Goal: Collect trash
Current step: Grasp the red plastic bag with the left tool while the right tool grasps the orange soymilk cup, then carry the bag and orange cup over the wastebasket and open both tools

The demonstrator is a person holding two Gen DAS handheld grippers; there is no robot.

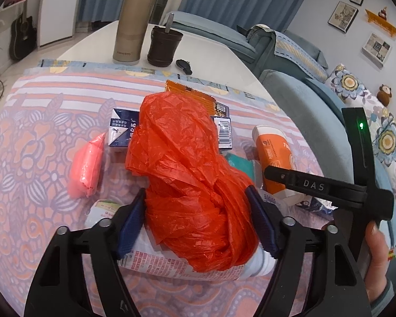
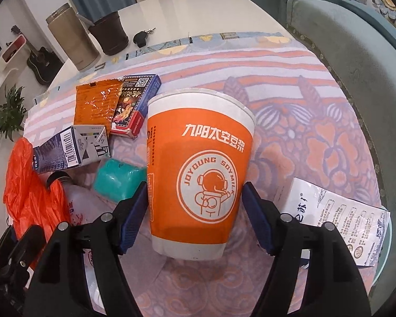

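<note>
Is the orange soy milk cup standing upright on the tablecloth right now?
No: in the right wrist view the orange soy milk cup lies on its side on the tablecloth, between the right gripper's open fingers.

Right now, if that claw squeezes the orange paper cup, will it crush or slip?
The paper cup looks thin-walled and probably empty, so a hard squeeze may dent it. Its tapered sides could let it slide downward. It is likely light.

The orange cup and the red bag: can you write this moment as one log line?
step: grabbing trash | left gripper: around red bag, grip unclear | right gripper: around orange cup, contact unclear
</note>
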